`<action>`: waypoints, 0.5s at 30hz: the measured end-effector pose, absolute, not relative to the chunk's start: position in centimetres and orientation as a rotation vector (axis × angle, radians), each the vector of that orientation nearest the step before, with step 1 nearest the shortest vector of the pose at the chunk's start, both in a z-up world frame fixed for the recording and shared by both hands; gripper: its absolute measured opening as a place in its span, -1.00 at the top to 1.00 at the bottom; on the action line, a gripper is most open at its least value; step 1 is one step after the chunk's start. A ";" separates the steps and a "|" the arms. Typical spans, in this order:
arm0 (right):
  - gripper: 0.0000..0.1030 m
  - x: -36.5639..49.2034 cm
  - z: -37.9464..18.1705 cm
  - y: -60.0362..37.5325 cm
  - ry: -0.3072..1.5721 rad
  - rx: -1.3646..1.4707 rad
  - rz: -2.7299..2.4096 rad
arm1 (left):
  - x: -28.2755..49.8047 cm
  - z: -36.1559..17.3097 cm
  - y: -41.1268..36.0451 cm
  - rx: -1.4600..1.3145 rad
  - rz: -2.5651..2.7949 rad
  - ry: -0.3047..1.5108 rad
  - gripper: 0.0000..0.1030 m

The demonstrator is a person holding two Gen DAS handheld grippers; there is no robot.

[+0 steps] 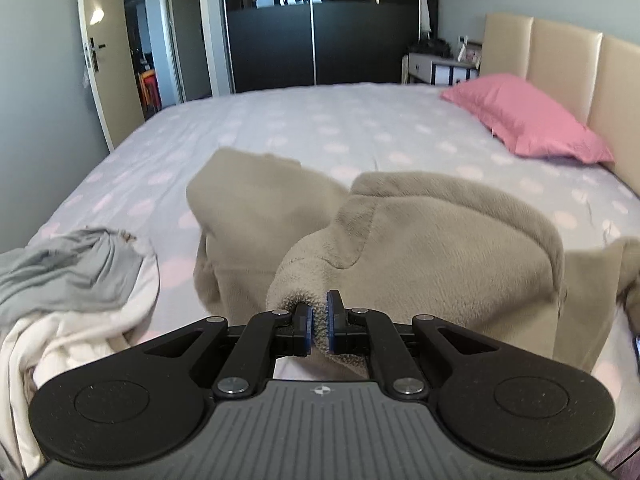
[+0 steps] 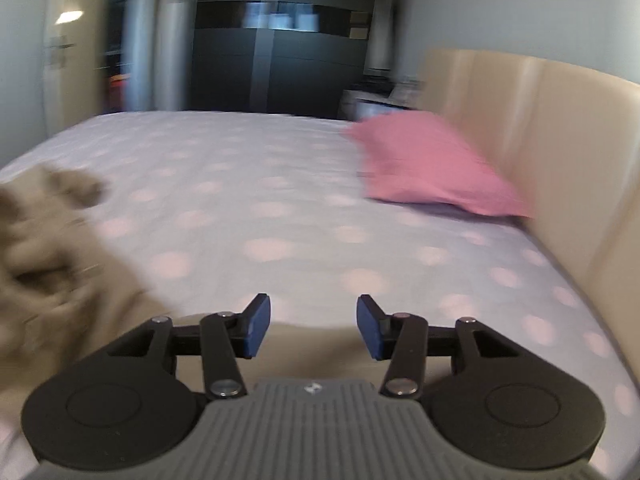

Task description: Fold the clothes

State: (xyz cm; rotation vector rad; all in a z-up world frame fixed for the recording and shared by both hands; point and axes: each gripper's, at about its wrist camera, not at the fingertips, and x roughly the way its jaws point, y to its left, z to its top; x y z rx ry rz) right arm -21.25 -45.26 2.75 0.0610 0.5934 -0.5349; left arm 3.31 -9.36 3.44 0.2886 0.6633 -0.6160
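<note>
The room is a bedroom with a dark sliding wardrobe [image 1: 316, 28] on the far wall and a padded beige headboard [image 1: 560, 64] along the right side. The bed [image 1: 320, 120] carries everything; its sheet is smooth, pale lilac with faint pink dots. A pink pillow [image 1: 528, 120], soft and rectangular, lies at the bed's right edge against the headboard.

The task's thing, a beige fleece garment [image 1: 420, 240], lies near the bed's near edge, about midway along it. Its pile is thick and plush. It is bunched, not flat: one rounded lobe stands up toward the left and a broader fold drapes to the right. A crumpled pile of grey and white clothes [image 1: 68, 292], thinner and smoother in weave, rests at the near left corner of the bed.

The left tongs [image 1: 319, 322] are closed on a raised fold of the fleece garment, with fabric pinched between the blue pads. The right tongs [image 2: 313, 326] stand open and hold nothing; they hover over the near edge with fleece visible below them. The right view is motion-blurred.

Judgement: the step in hand is handling the fleece garment into shape for folding. The next move probably calls for the right tongs to take a second point of the fleece, so the cloth can be spread taut between both grips. The thick pile calls for a deep bite.
</note>
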 end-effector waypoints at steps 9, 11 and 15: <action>-0.22 -19.1 -2.0 -37.0 0.735 0.034 -0.131 | -0.9 2.2 -8.1 0.249 -0.686 0.663 0.45; -0.28 -18.8 -3.1 -35.2 0.767 0.012 -0.068 | -2.0 2.0 -8.2 0.250 -0.695 0.656 0.21; -0.28 -18.3 -5.4 -32.4 0.822 -0.048 0.003 | -4.0 1.7 -8.9 0.269 -0.738 0.660 0.07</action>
